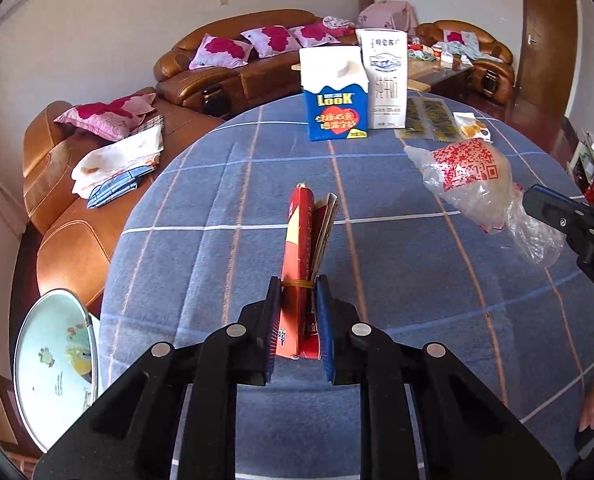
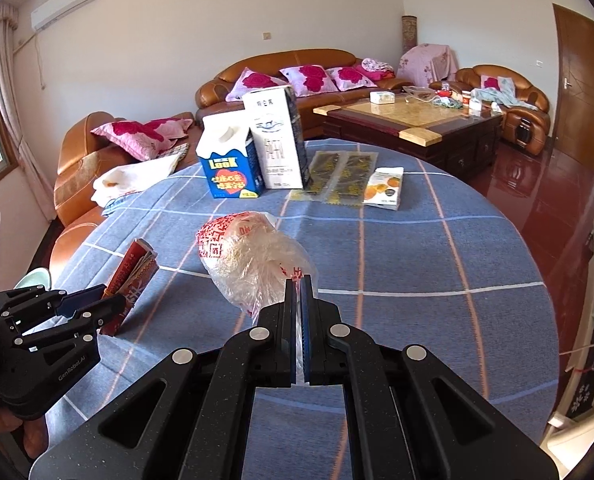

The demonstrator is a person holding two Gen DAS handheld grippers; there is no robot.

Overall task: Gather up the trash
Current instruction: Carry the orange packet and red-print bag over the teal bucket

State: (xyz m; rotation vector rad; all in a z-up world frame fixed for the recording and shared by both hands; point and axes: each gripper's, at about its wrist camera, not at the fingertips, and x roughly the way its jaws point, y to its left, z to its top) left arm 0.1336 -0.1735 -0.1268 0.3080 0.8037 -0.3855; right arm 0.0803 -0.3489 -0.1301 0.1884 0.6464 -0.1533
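Flattened red carton [image 1: 299, 280], rubber-banded, crumpled clear printed bag [image 2: 253, 264]

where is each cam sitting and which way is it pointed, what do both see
Left wrist view: sits on the left gripper, angled down across the blue checked table; its fingers clamp a red packet; the right gripper enters at right.
Right wrist view: sits on the right gripper, facing the same way; its fingers pinch a clear plastic bag; the left gripper shows at left.
Shared: packet, bag, blue carton, white carton, sofas.
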